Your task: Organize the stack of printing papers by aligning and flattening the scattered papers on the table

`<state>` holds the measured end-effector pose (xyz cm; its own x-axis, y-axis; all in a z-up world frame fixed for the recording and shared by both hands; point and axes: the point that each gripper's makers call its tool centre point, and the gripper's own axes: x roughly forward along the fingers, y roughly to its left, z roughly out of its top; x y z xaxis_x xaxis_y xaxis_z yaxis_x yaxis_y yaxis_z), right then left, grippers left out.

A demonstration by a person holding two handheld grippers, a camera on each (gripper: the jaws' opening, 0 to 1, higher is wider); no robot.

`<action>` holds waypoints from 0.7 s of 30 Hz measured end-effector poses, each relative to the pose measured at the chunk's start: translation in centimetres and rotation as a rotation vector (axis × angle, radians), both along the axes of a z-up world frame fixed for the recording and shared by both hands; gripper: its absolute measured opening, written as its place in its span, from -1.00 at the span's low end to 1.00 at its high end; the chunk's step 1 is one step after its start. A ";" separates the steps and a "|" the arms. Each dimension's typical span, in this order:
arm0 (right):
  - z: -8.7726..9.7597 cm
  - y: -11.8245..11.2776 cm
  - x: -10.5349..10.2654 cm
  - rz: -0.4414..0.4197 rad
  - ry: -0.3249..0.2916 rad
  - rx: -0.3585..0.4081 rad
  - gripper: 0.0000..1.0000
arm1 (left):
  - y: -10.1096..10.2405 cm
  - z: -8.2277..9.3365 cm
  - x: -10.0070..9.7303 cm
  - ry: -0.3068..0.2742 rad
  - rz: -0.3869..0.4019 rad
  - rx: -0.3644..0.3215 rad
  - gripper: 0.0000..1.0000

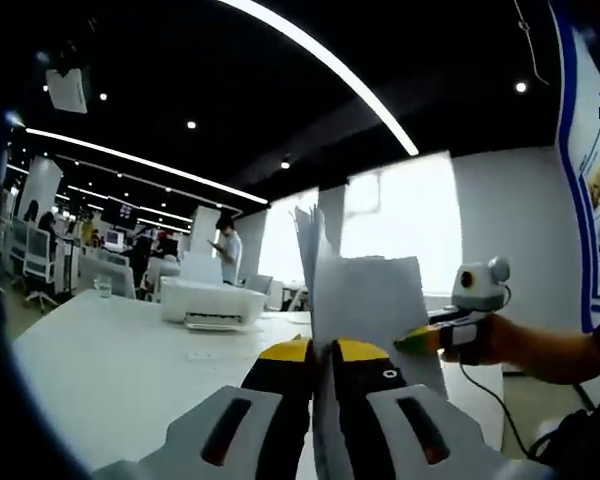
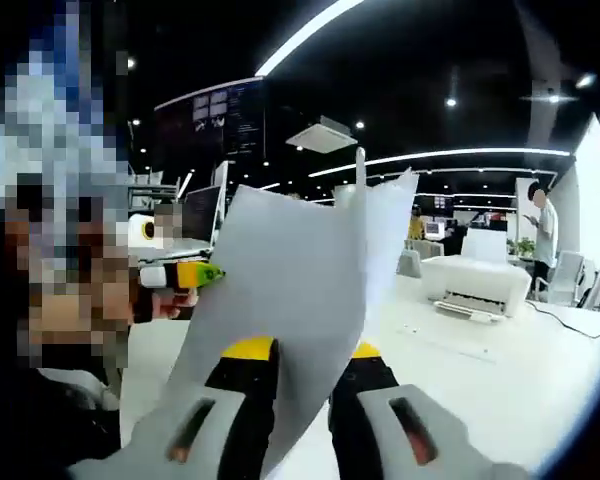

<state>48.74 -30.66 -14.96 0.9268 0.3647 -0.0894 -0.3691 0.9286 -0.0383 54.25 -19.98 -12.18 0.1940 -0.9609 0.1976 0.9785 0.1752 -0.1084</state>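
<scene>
The stack of white printing papers (image 1: 365, 300) is held up on edge above the white table (image 1: 110, 360), its sheets fanned unevenly at the top. My left gripper (image 1: 322, 352) is shut on the stack's lower edge, yellow tips on either side. The right gripper (image 1: 420, 338) comes in from the right, held by a hand, and meets the stack's side edge. In the right gripper view, the papers (image 2: 290, 290) stand between the jaws of my right gripper (image 2: 305, 350), which is shut on them. The left gripper (image 2: 185, 275) shows at the stack's left edge.
A white printer (image 1: 212, 300) sits further back on the table, also seen as the printer (image 2: 477, 280). A glass (image 1: 102, 287) stands at the table's far left. A person (image 1: 228, 250) stands behind among chairs and desks. A cable (image 1: 495, 405) hangs from the right gripper.
</scene>
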 end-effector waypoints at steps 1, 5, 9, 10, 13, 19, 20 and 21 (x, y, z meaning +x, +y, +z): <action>0.0 0.1 -0.2 0.005 -0.002 0.004 -0.85 | 0.0 -0.1 -0.2 0.000 -0.003 0.002 -0.81; 3.2 0.8 -0.7 0.036 -0.104 0.024 -1.00 | 0.2 2.1 -0.5 -0.033 -0.014 -0.036 -0.87; 6.7 1.6 -1.5 0.058 -0.243 -0.027 -1.00 | 0.6 5.7 -0.8 -0.115 -0.006 -0.110 -0.87; 7.0 1.8 -1.7 0.061 -0.274 -0.071 -1.00 | 0.6 5.9 -0.8 -0.143 0.009 -0.109 -0.85; 5.1 1.5 -1.6 0.033 -0.228 -0.105 -0.91 | 0.3 3.2 -0.6 -0.071 -0.001 -0.054 -0.81; 1.5 0.3 -0.5 -0.015 -0.091 -0.081 -0.79 | 0.1 -0.5 0.9 0.037 0.009 -0.037 -0.76; 1.5 0.2 -0.5 -0.017 -0.087 -0.077 -0.75 | 0.1 -0.4 1.2 0.036 0.017 -0.034 -0.76; 1.5 0.1 -0.4 -0.017 -0.078 -0.071 -0.74 | 0.1 -0.2 1.3 0.034 0.020 -0.028 -0.76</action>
